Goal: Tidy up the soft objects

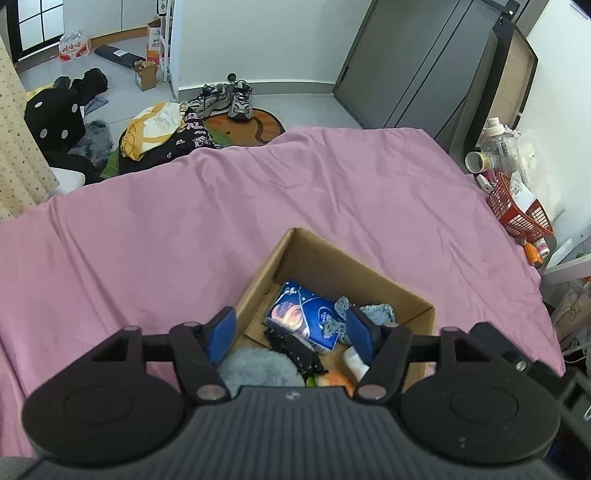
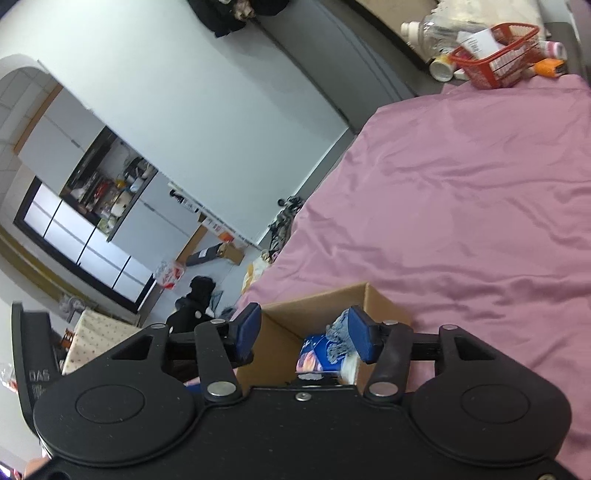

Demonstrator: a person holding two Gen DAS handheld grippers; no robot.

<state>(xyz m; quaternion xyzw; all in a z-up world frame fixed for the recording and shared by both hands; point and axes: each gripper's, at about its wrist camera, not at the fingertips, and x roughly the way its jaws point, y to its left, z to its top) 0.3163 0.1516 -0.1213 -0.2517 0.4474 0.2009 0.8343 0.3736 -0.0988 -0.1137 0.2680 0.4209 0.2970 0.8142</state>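
Cardboard box (image 1: pixel 334 266) on the pink bedsheet (image 1: pixel 147 236) already holds soft things; both grippers, left gripper (image 1: pixel 291 328) and right gripper (image 2: pixel 303 334), hover spread and empty, so lift clear without snagging the grey sock (image 1: pixel 376 314).

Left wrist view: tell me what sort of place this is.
Most likely a lived-in bedroom at home: a bed under a pink sheet, clothes and sneakers strewn on the floor, and a cardboard box of soft things on the bed.

I get soft, even indoor light in both views, with only faint shadows in the folds of the pink sheet (image 1: pixel 332 192). Bright window (image 1: pixel 40 22) at upper left of the left view. Fisheye bends walls at the edges. The right view is tilted, its basket (image 2: pixel 495 62) slightly smeared.
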